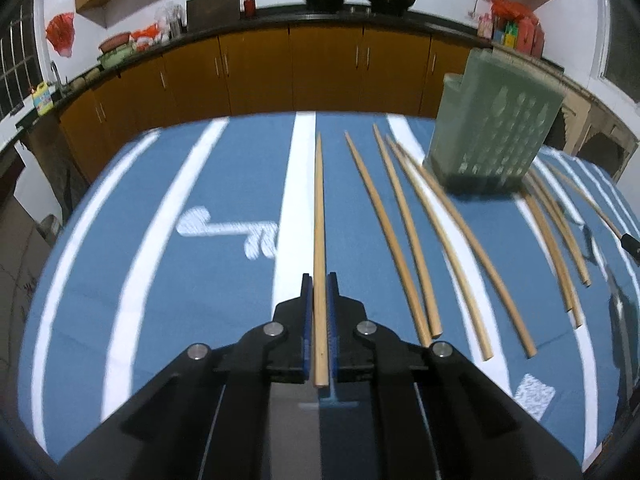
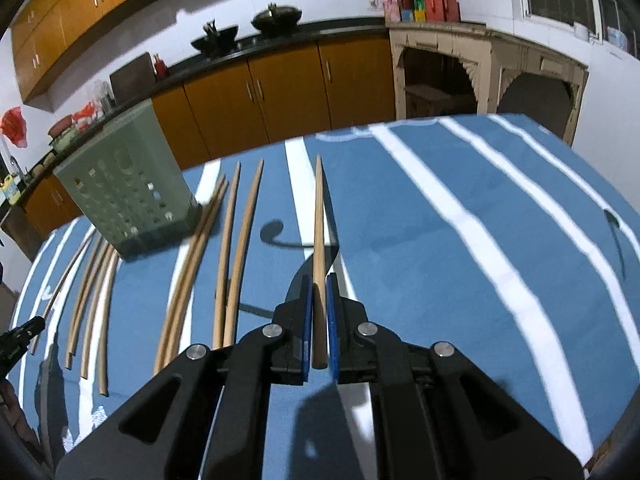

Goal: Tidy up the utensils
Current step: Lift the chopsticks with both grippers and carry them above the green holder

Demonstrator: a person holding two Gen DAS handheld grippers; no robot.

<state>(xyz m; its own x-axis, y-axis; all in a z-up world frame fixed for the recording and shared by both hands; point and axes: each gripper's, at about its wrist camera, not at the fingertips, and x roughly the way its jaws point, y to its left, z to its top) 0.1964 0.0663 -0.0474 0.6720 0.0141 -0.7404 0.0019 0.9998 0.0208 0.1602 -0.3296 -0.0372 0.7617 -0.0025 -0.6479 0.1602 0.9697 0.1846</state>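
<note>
My left gripper (image 1: 319, 280) is shut on a wooden chopstick (image 1: 319, 216) that points straight ahead over the blue striped cloth (image 1: 160, 280). My right gripper (image 2: 319, 282) is shut on another wooden chopstick (image 2: 318, 220), also pointing forward above the cloth (image 2: 440, 260). A green perforated utensil holder (image 1: 496, 128) stands upright on the table, right of the left gripper; in the right wrist view the holder (image 2: 124, 188) is at the left. Several loose chopsticks (image 1: 408, 240) lie in a row on the cloth beside the holder, and they show in the right wrist view too (image 2: 236, 248).
More chopsticks (image 1: 556, 248) lie on the holder's far side. The other gripper's black tip (image 1: 632, 245) shows at the right edge; in the right wrist view it (image 2: 20, 338) is at the left edge. Brown kitchen cabinets (image 1: 320, 68) stand beyond the table's far edge.
</note>
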